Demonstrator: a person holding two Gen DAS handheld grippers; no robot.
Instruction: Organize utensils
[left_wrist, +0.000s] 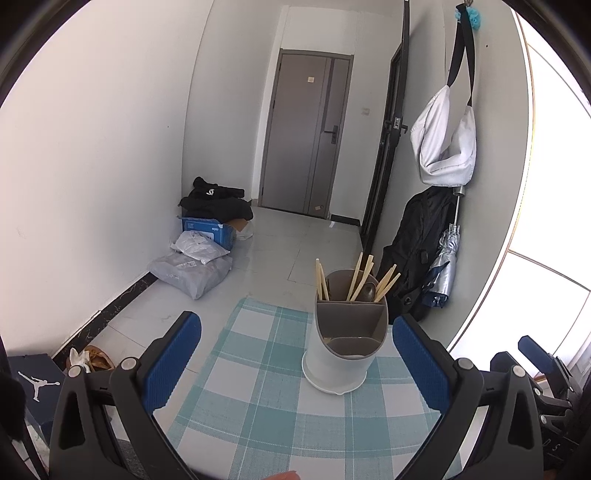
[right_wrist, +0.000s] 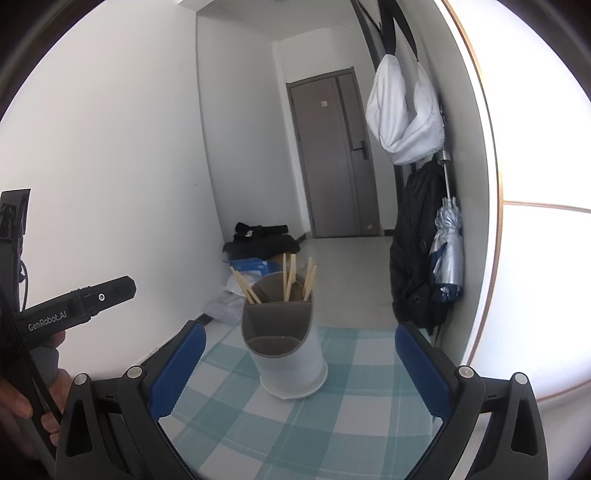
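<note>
Plastic holder: a white utensil holder (left_wrist: 338, 354) with grey-brown divided insert is seen upright on the checked tablecloth (left_wrist: 258, 406), near the table's far edge.
Contents: wooden chopsticks (left_wrist: 360, 275) are stood leaning in the rear compartments, beside what appears to be a dark spoon; the front compartment cannot be seen into fully.
Left gripper (left_wrist: 297, 360): fingers spread wide, nothing held; the holder is framed between them, apart from both pads.
Right gripper (right_wrist: 301, 369): fingers likewise spread, empty, holder ahead and untouched.
Handling, judged: chopsticks are taken as light, stiff, thin and prone to slip; a pinch on the exposed upper shaft is advised.
Risk, judged: the light holder could be tipped by a sideways pull.
</note>
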